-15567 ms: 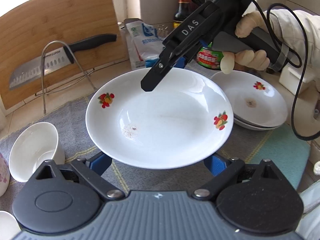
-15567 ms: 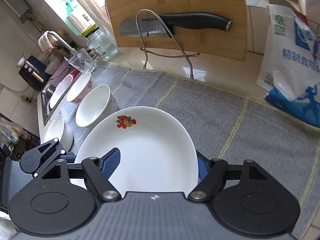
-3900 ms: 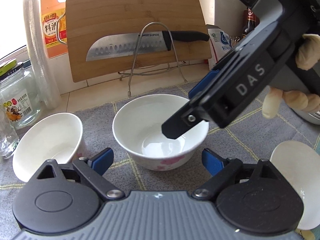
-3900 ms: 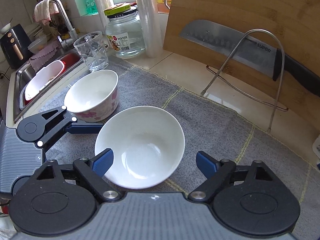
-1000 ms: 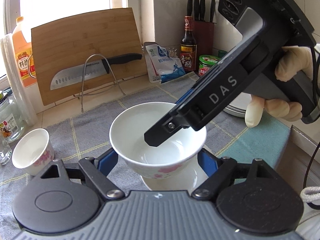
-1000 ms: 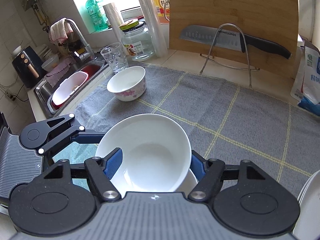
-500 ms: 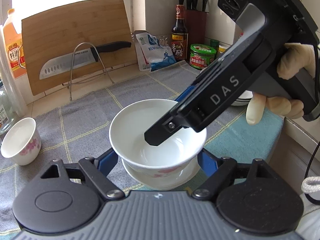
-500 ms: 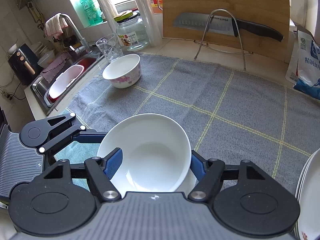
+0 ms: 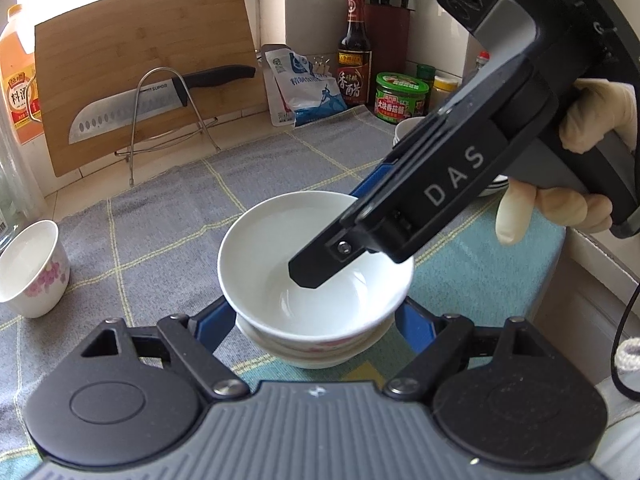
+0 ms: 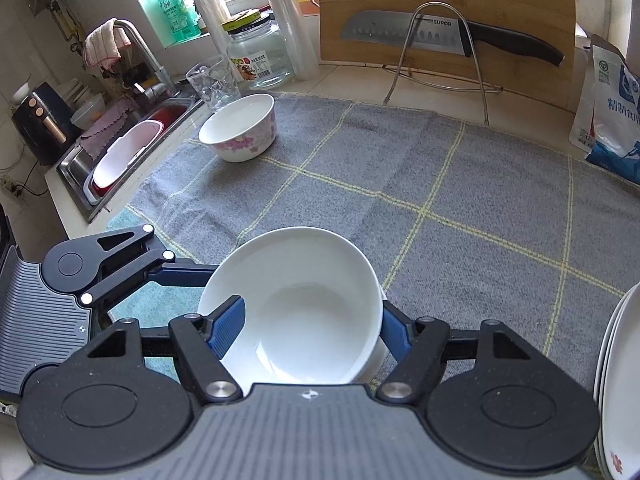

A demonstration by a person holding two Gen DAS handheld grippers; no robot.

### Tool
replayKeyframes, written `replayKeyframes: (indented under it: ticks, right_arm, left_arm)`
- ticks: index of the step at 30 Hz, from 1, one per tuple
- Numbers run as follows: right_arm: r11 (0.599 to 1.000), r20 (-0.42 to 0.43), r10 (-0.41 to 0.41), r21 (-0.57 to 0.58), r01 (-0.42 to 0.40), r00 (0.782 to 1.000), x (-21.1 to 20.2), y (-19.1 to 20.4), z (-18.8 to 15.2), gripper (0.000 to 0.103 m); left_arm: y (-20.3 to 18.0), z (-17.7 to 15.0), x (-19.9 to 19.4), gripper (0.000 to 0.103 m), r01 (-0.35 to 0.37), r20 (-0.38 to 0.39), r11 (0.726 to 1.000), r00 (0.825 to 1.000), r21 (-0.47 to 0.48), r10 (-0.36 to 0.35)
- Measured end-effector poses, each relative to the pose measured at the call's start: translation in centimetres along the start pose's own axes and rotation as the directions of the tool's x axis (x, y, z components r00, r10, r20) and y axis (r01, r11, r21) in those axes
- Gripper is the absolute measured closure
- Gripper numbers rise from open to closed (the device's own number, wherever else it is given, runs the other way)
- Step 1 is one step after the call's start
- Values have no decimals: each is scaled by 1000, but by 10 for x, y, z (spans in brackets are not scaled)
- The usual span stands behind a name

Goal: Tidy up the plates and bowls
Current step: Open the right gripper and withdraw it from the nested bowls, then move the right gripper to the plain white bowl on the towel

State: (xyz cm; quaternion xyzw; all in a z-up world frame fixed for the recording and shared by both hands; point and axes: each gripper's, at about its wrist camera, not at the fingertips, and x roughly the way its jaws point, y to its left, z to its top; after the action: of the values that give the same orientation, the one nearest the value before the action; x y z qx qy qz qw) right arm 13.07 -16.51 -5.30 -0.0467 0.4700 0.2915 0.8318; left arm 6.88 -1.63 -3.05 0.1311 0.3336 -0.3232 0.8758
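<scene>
The right claw (image 10: 312, 334) grips the bowl's (image 10: 296, 304) rim, apparently nested on a second bowl (image 9: 312, 354), the left claw (image 9: 314, 322) open around it; next, release.

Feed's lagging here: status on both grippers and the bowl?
Right gripper shut on top bowl, one finger inside the rim. Left gripper astride it; grip unclear. Bowl nested in lower bowl. Nothing in the way.

The lower bowl (image 9: 316, 354) is mostly covered by the upper bowl (image 9: 280, 256); the plates (image 10: 618, 380) are cut off at the right edge, and jar labels are too small to be read
</scene>
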Motion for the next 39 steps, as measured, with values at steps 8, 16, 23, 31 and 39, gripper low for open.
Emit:
replayKeyframes:
  ticks: [8, 16, 23, 31, 39]
  right_arm:
    - [1000, -2, -4, -2, 4, 1000, 2, 0, -1, 26]
    - [1000, -4, -9, -2, 9, 1000, 3, -2, -1, 26]
    - [1000, 12, -21, -14, 21, 1000, 0, 0, 1, 18]
    - [998, 55, -46, -45, 48, 997, -5, 8, 8, 2]
    - [993, 77, -52, -104, 59, 996, 2, 31, 25, 0]
  left_arm:
    - [1, 0, 3, 17, -1, -9, 1000, 1000, 5, 1]
    - [1, -1, 6, 16, -1, -20, 1000, 1000, 7, 2]
    - [2, -3, 2, 6, 8, 2, 1000, 1000, 12, -9]
    - [9, -10, -10, 6, 0, 11, 1000, 1000, 8, 0]
    - [40, -21, -28, 6, -81, 37, 996, 996, -37, 82]
